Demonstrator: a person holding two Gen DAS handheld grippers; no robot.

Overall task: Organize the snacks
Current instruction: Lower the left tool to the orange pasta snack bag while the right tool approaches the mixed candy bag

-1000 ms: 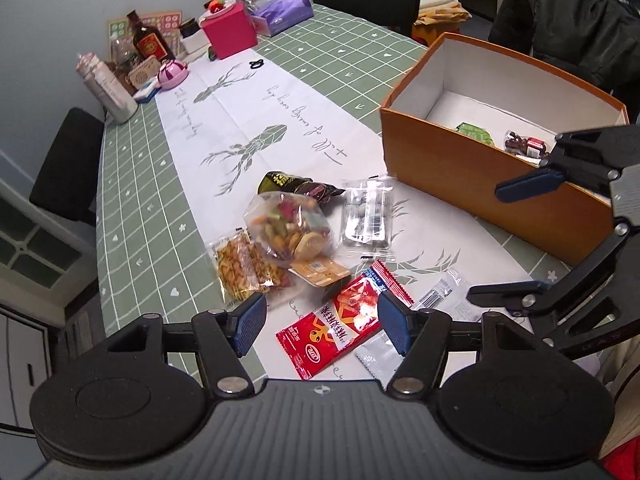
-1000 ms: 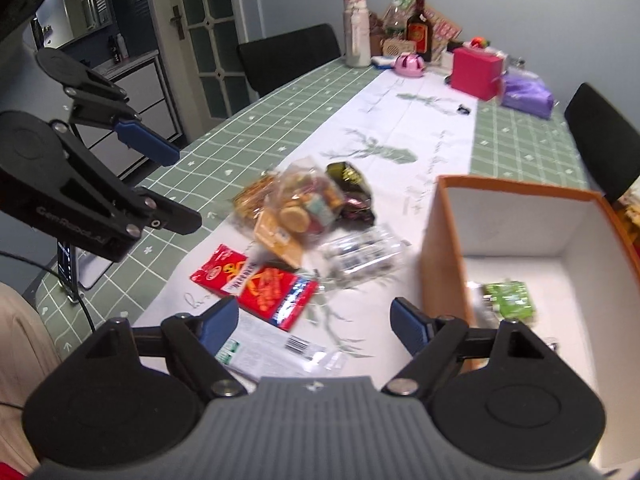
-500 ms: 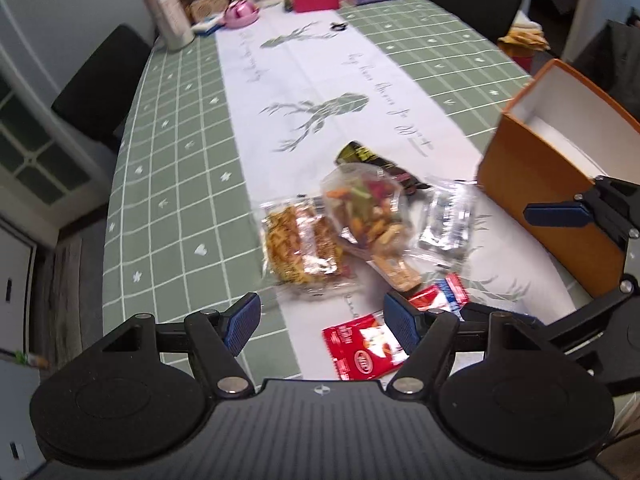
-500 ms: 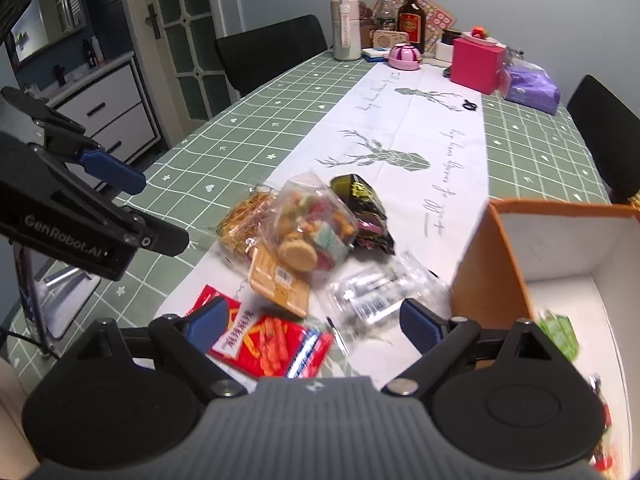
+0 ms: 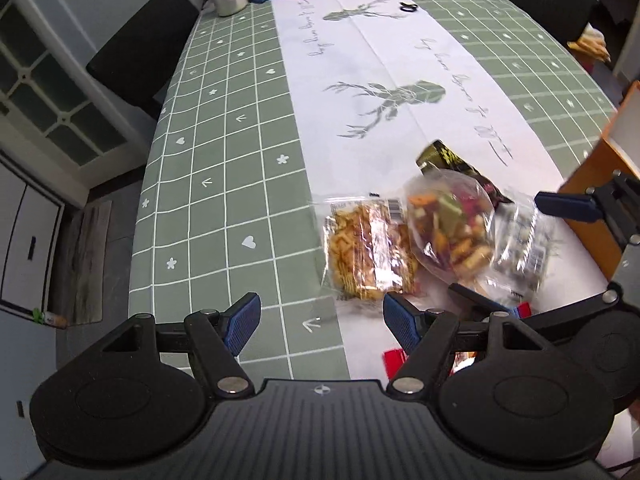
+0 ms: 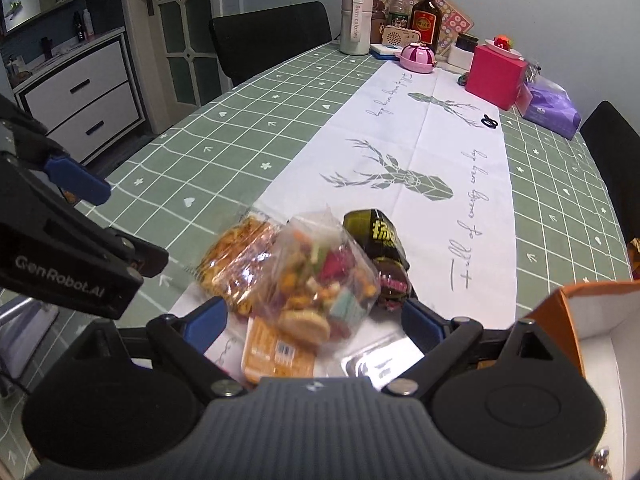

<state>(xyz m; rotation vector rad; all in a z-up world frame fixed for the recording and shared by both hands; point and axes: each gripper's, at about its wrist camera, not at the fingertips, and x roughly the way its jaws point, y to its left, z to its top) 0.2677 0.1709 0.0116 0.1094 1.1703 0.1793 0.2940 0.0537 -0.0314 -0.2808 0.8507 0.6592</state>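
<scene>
Lining up on the clear bag of mixed snacks (image 6: 324, 280), your right gripper (image 6: 316, 326) has just spread its jaws wide, bag between them but unpinched; your left gripper (image 5: 320, 322) has opened too, empty, short of the orange-crisp packet (image 5: 366, 252) left of that bag. Clamp the bag's bulk, then lift toward the orange box (image 6: 576, 312) right of it.

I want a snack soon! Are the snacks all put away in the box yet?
Not yet. The orange box shows only its corner here. Both hand-held grippers, left and right, are open and empty. The mixed-snack bag, the dark packet and others wait on the table.
</scene>
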